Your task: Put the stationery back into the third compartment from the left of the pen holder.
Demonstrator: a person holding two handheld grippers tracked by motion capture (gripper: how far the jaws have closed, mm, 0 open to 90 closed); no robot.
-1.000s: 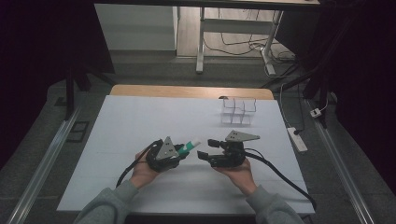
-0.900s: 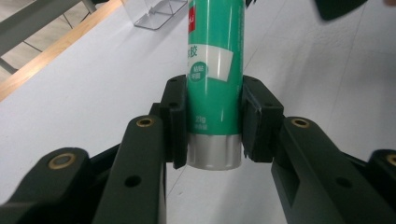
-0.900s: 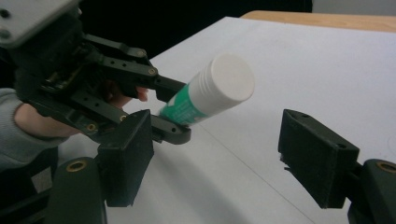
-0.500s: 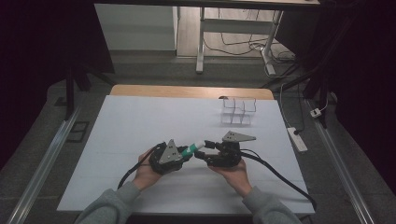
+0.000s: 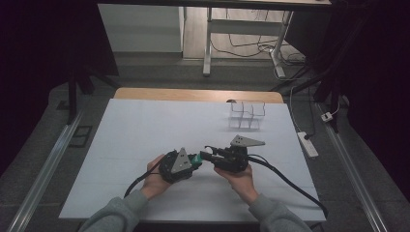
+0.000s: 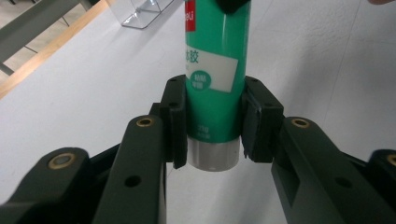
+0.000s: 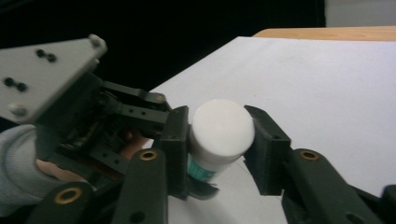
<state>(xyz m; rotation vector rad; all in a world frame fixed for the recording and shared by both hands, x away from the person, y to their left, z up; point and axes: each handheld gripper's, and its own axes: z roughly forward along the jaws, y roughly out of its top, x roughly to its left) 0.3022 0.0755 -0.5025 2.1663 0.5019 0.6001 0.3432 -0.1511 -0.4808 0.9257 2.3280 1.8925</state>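
In the high view, the green glue stick (image 5: 196, 158) is being seen merely as a small green patch between the left gripper (image 5: 192, 161) and the right gripper (image 5: 209, 153), low over the white tabletop (image 5: 145, 130), with a clear compartment box (image 5: 246, 116) standing well apart near the far edge. The stick's details are being supplied by the gripper views: in the left gripper view, the glue stick (image 6: 215, 70) is being shown with its white label and grey base, its upper end being cut off at the top edge (a dark shape sits there, hard to identify). In the right gripper view, the white round cap (image 7: 223, 127) is being shown end-on, with most of the green body being hidden behind it.

The left gripper (image 6: 212, 123) is being kept clenched on the tube's lower part, both fingers (image 6: 173, 122) pressing its sides. The right gripper (image 7: 219, 149) is being held around the cap, with its left finger (image 7: 176, 144) touching; whether the other finger is pressing cannot be told, as a narrow gap seems visible there.
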